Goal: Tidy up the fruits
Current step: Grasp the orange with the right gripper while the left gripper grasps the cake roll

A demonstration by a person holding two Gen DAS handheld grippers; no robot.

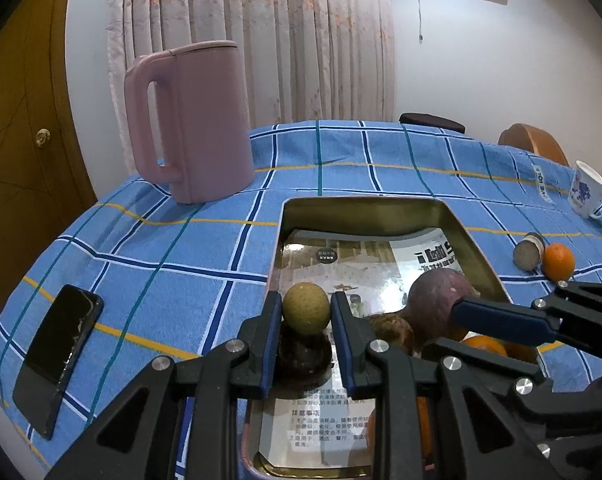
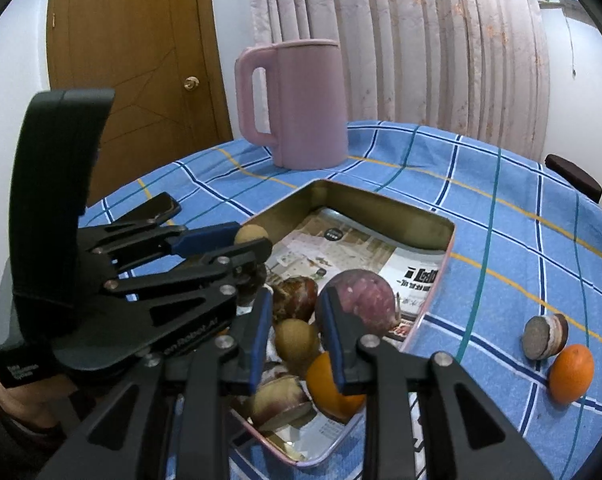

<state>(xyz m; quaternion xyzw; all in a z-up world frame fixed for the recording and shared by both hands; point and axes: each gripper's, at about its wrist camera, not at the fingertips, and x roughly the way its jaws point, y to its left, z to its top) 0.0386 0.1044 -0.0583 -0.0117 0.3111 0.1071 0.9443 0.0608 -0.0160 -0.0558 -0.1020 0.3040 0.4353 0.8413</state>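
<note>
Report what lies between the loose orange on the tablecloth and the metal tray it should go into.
The grey-faced round piece sits close against the orange on its tray side, so it partly blocks a straight slide. Beyond it, only bare tablecloth runs to the tray wall. Lifting the orange over would likely avoid it.

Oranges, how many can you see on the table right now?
2 clearly: a loose orange on the blue checked cloth right of the tin, beside a grey-brown round object; a second orange inside the tin's near end. More may be hidden there.
</note>
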